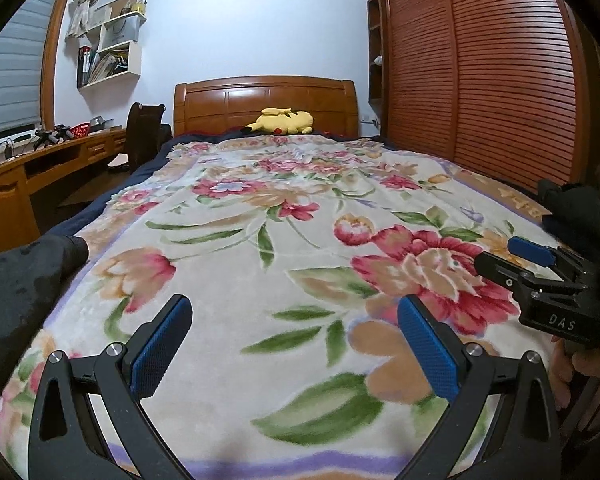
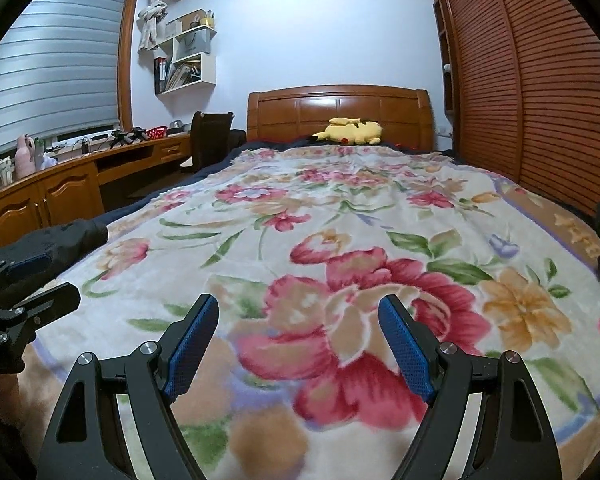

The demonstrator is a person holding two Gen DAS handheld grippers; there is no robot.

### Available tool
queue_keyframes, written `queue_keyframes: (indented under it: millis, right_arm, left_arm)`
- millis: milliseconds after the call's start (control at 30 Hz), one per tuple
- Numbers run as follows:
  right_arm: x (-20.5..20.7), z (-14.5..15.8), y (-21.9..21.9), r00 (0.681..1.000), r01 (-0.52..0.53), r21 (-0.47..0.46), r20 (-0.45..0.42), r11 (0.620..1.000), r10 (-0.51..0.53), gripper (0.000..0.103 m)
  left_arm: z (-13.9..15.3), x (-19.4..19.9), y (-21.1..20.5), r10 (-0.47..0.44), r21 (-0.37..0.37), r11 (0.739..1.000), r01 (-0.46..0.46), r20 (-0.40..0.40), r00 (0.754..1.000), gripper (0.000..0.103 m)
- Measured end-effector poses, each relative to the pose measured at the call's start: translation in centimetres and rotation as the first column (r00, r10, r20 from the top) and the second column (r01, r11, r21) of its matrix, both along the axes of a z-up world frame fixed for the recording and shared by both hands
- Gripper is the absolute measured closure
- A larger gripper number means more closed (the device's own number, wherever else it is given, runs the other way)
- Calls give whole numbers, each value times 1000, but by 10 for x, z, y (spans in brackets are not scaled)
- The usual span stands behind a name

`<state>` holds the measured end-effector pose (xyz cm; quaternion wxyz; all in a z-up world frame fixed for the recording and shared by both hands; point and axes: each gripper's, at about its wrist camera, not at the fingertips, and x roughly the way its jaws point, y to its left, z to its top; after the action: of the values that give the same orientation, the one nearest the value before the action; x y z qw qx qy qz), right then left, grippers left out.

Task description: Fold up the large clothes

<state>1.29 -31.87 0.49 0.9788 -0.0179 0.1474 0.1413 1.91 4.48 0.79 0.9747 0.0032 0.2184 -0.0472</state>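
The jaws of both grippers are spread wide with nothing between them: the left gripper (image 1: 294, 344) and the right gripper (image 2: 298, 344) are held side by side over the flowered blanket (image 1: 300, 208) on the bed. A dark garment (image 1: 24, 280) lies at the blanket's left edge; more dark cloth (image 1: 568, 208) at its right.

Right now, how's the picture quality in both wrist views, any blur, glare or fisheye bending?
Left wrist view: strong fisheye bending of the wardrobe doors, black vignette at the corners, soft blur on the floral blanket near the open left tongs. Right wrist view: same curvature, blanket blurred just ahead of the open right tongs, mild sheen on the headboard; lighting even, no harsh shadows.
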Motion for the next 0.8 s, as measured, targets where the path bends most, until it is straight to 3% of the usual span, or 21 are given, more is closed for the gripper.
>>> queue_keyframes:
  millis: [800]
  right_arm:
    - [-2, -2, 5, 1000, 7, 8, 26, 1000, -8, 19]
  left_arm:
    - [-1, -1, 3, 19, -2, 1000, -19, 11, 1000, 0]
